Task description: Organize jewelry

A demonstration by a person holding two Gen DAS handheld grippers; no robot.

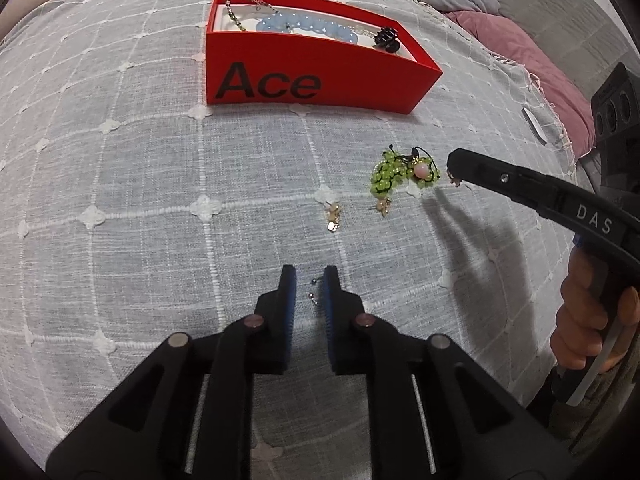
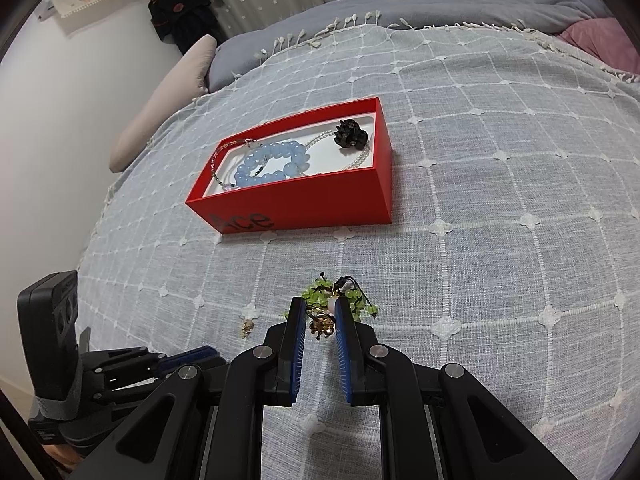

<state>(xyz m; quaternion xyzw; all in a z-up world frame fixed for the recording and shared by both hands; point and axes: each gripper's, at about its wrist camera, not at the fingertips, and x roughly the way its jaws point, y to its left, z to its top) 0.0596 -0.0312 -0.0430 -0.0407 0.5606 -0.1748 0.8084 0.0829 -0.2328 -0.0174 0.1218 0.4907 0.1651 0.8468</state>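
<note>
A red "Ace" box [image 1: 316, 76] [image 2: 304, 204] sits on the bed and holds a blue bead bracelet [image 2: 272, 164], thin chains and a dark flower piece [image 2: 350, 134]. A green bead bracelet [image 1: 396, 174] [image 2: 344, 294] lies in front of it. Two small gold earrings [image 1: 333, 216] [image 1: 382, 205] lie near it. My right gripper [image 2: 320, 312] [image 1: 454, 170] is shut on a gold earring [image 2: 321, 322] just above the cloth beside the green bracelet. My left gripper [image 1: 310, 284] is open over a small beaded piece [image 1: 313, 292] that lies between its fingers.
A grey checked cloth [image 1: 140, 200] with a tasselled edge covers the bed. A pink blanket [image 1: 516, 52] lies at the far right and a pillow [image 2: 168, 96] at the left. Dark clothes [image 2: 180, 4] hang on the wall.
</note>
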